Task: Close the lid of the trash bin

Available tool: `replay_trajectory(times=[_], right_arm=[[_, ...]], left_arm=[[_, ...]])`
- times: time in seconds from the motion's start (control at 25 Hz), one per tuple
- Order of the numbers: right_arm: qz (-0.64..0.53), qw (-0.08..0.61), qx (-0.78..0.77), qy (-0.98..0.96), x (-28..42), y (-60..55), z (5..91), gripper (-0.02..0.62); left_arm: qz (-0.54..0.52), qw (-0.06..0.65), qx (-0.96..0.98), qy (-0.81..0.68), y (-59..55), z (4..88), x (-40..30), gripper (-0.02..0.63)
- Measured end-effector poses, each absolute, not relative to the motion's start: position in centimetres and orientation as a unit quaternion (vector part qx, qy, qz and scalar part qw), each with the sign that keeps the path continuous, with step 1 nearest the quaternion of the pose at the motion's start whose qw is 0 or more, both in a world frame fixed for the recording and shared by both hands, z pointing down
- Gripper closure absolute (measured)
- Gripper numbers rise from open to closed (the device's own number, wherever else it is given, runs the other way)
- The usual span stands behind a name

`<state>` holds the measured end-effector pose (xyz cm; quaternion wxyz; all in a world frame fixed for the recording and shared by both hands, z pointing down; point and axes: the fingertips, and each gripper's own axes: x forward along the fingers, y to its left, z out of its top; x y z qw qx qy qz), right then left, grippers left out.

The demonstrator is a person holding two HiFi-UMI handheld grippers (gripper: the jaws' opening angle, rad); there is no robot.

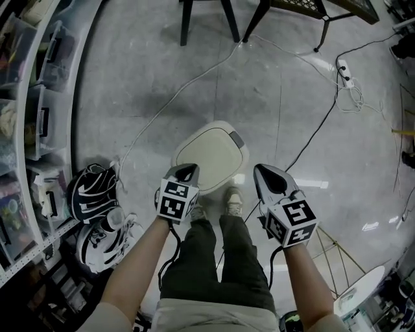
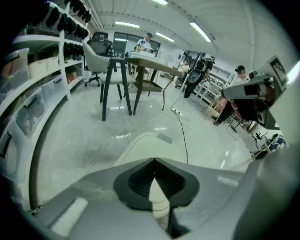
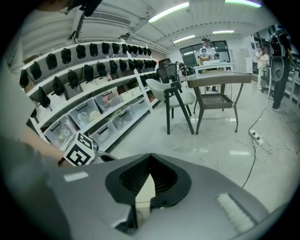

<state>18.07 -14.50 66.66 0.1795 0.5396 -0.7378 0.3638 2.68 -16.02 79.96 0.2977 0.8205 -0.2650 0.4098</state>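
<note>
Glossy grey floor (image 1: pixel 130 84), storage shelves (image 1: pixel 39 123) at left, dark-legged table (image 3: pixel 218 78), white chair (image 3: pixel 169 92), ceiling strip lights (image 3: pixel 168 11)

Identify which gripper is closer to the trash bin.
The left gripper: in the head view its tips overlap the near edge of the trash bin lid, while the right gripper hangs over floor beside it.

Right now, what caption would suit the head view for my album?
Person stands over a cream trash bin, lid down, left gripper and right gripper shut.

Cream trash bin (image 1: pixel 224 126) — lid (image 1: pixel 209 154) down flat — stands upright.
</note>
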Motion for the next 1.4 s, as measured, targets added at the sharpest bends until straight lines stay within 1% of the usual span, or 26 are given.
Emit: replay_trajectory(times=[0.16, 0.4, 0.76, 0.92, 1.0, 1.2, 1.4], right_arm=[[0.351, 0.135, 0.541, -0.753, 17.4, -15.3, 59.4, 0.592], [0.288, 0.082, 0.548, -0.781, 16.4, -15.9, 45.8, 0.592], [0.185, 0.047, 0.54, -0.82, 13.7, -12.0, 27.9, 0.592], [0.153, 0.027, 0.531, -0.833, 12.1, -10.1, 22.6, 0.592], [0.136, 0.022, 0.528, -0.838, 11.3, -9.2, 20.2, 0.592], [0.1, 0.013, 0.521, -0.848, 9.7, -7.2, 16.2, 0.592], [0.086, 0.003, 0.513, -0.854, 8.9, -5.9, 14.0, 0.592]], left_arm=[[0.374, 0.247, 0.848, -0.284, -18.0, 72.1, 2.4, 0.603], [0.304, 0.196, 0.883, -0.3, -19.4, 57.7, 2.1, 0.603], [0.224, 0.105, 0.912, -0.328, -18.4, 39.6, -0.9, 0.603], [0.218, 0.031, 0.92, -0.324, -16.5, 33.6, -2.0, 0.603], [0.201, 0.006, 0.924, -0.325, -15.6, 30.4, -2.5, 0.603], [0.116, -0.007, 0.922, -0.369, -14.1, 22.8, -4.1, 0.603], [0.092, -0.033, 0.918, -0.385, -12.9, 18.0, -5.8, 0.603]])
